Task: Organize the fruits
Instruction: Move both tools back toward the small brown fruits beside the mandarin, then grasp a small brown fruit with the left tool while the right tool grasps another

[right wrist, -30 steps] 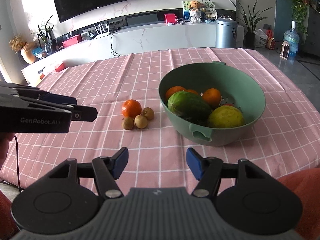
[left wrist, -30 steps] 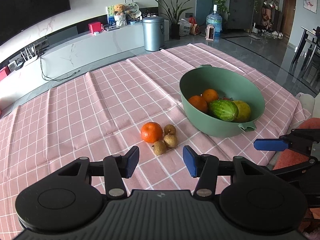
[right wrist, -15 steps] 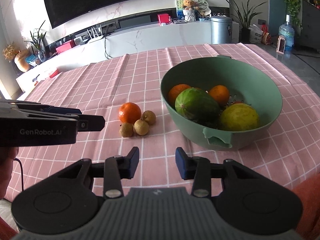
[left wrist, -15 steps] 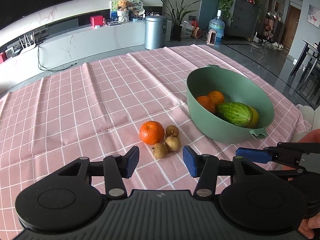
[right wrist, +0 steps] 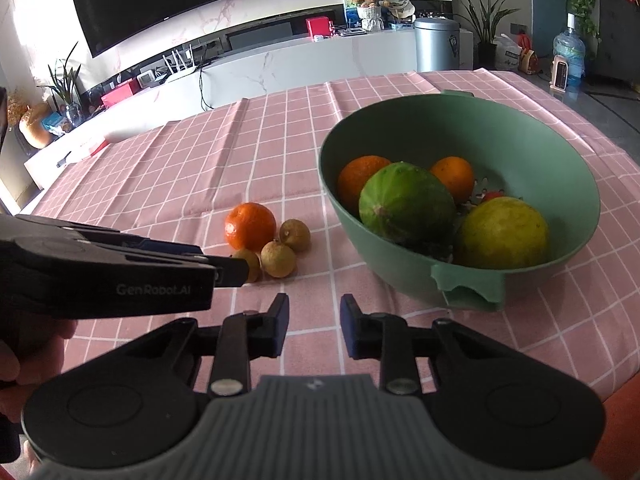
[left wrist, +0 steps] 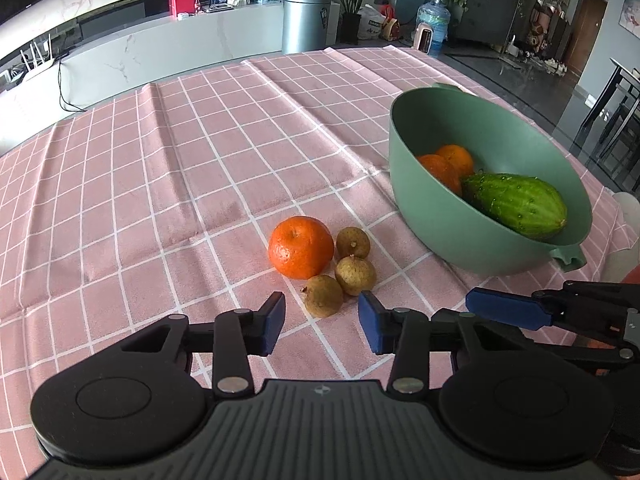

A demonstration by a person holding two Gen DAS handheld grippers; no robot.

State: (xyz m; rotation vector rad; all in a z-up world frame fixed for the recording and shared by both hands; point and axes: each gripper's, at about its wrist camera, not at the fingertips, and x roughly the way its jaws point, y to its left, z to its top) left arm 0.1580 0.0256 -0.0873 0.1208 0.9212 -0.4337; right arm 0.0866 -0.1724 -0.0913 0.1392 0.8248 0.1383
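An orange tangerine (left wrist: 301,246) and three small brown longans (left wrist: 323,295) lie together on the pink checked tablecloth, left of a green bowl (left wrist: 416,216). The bowl holds two oranges (right wrist: 452,178), a green melon-like fruit (right wrist: 406,202) and a yellow fruit (right wrist: 502,232). My left gripper (left wrist: 322,322) is open, its tips just short of the nearest longan. My right gripper (right wrist: 314,326) is open and empty, low over the cloth in front of the bowl. The left gripper also shows in the right wrist view (right wrist: 224,266), partly hiding one longan.
The bowl (right wrist: 580,168) has a small handle (right wrist: 468,286) facing me. The tablecloth's near edge (right wrist: 560,364) is close to the right gripper. A white cabinet, a metal bin (left wrist: 306,22) and a water bottle (left wrist: 434,24) stand beyond the table.
My left gripper has moved forward and down toward the longans, staying open. My right gripper has moved closer to the bowl and its jaws have narrowed.
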